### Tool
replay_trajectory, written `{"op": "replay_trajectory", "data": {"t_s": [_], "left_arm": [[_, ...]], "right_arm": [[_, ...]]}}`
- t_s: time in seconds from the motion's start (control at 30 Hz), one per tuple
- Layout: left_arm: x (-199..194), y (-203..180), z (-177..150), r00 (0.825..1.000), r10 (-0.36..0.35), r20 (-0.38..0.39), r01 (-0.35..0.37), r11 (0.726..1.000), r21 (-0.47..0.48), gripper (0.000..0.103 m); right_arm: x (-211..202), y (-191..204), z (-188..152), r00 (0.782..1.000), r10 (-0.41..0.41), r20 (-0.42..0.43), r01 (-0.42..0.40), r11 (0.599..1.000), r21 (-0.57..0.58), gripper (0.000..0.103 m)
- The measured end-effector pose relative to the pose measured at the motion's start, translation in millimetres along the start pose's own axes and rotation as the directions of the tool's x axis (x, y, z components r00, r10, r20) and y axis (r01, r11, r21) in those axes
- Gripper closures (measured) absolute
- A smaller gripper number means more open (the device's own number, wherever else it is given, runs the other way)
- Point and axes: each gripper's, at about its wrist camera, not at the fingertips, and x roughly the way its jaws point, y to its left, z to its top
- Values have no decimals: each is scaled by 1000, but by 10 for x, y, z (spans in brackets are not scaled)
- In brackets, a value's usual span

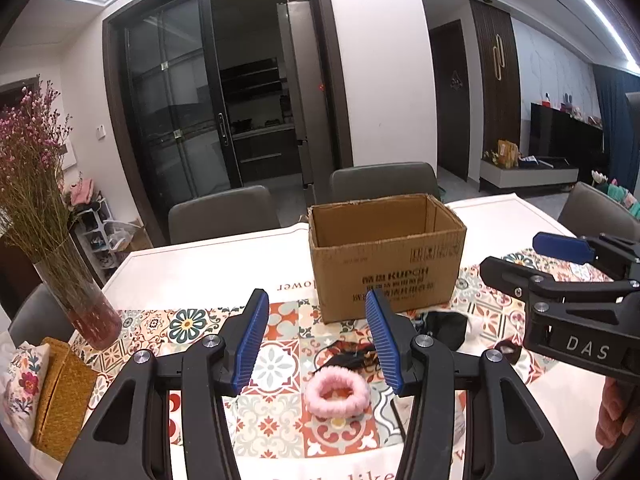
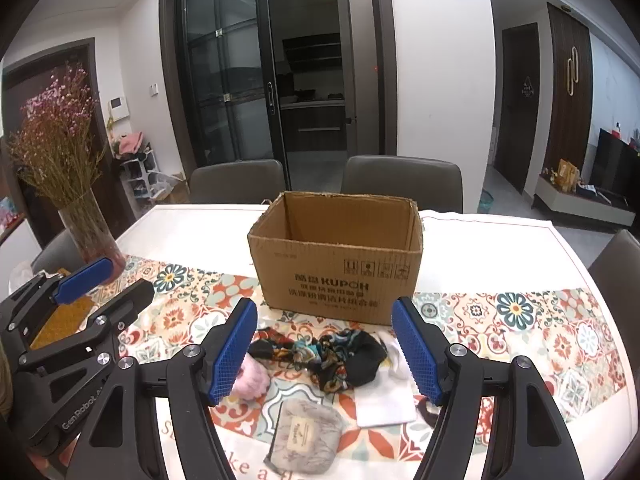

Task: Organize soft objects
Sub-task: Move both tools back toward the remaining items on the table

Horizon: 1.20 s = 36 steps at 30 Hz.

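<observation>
An open cardboard box (image 1: 386,256) (image 2: 336,268) stands on the patterned table runner. Before it lie soft things: a pink fluffy scrunchie (image 1: 337,393) (image 2: 250,380), a dark patterned scarf (image 2: 320,354) (image 1: 352,354), a black cloth (image 2: 366,356) (image 1: 446,328), a white sock (image 2: 386,400) and a grey fuzzy pouch (image 2: 306,436). My left gripper (image 1: 320,344) is open, above the scrunchie. My right gripper (image 2: 324,354) is open, above the scarf, and shows in the left wrist view (image 1: 532,256).
A glass vase of dried pink flowers (image 1: 76,292) (image 2: 90,236) stands at the table's left. A woven tissue box (image 1: 60,396) lies at the near left. Grey chairs (image 2: 400,180) stand behind the table. A small dark scrunchie (image 2: 428,410) lies right of the sock.
</observation>
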Motion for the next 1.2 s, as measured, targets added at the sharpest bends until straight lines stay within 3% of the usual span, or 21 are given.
{"op": "replay_trajectory", "data": {"t_s": [0.47, 1.2], "left_arm": [[19, -12, -327, 995, -71, -65, 73, 997, 17, 53], [494, -118, -722, 981, -138, -134, 155, 979, 130, 53]], "right_arm": [[-71, 78, -408, 998, -44, -47, 46, 998, 37, 32], [353, 36, -961, 978, -56, -201, 82, 989, 123, 32]]}}
